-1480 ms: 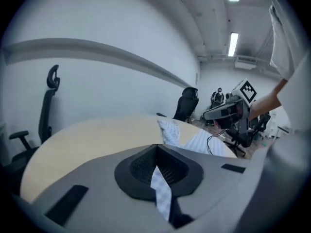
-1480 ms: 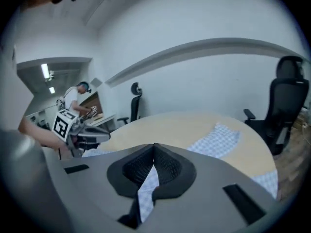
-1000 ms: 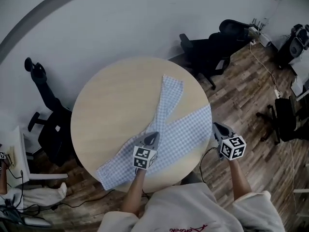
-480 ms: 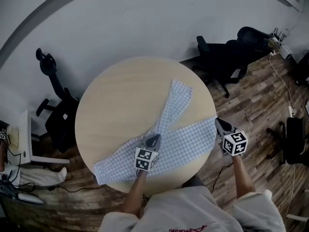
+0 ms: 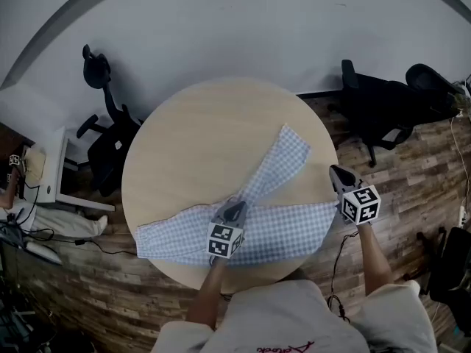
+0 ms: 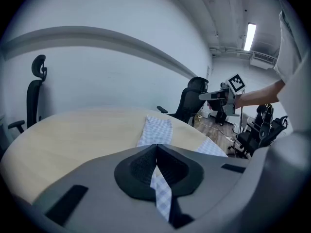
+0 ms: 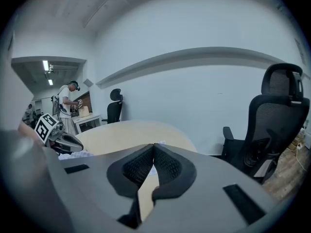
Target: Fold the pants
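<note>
Left gripper [image 5: 234, 212] clenched on a pinch of pants [image 5: 283, 223], at the table's [image 5: 191, 138] 6 o'clock. Right gripper [image 5: 335, 172] clenched on itself over the 3 o'clock rim. Pants lie spread from 8 to 3, one leg reaching toward 2. Beyond: chair [image 5: 110, 149] at 10, office chairs [image 5: 379, 112] at 2.

Soft, cool light is falling on my round pale wooden table [image 5: 199, 145], casting little shadow. A long white ceiling tube [image 6: 250, 35] is glaring in my left gripper view. Both gripper views are bending and darkening at the edges; my grey left gripper [image 6: 156, 146] is blurring near the lens.
</note>
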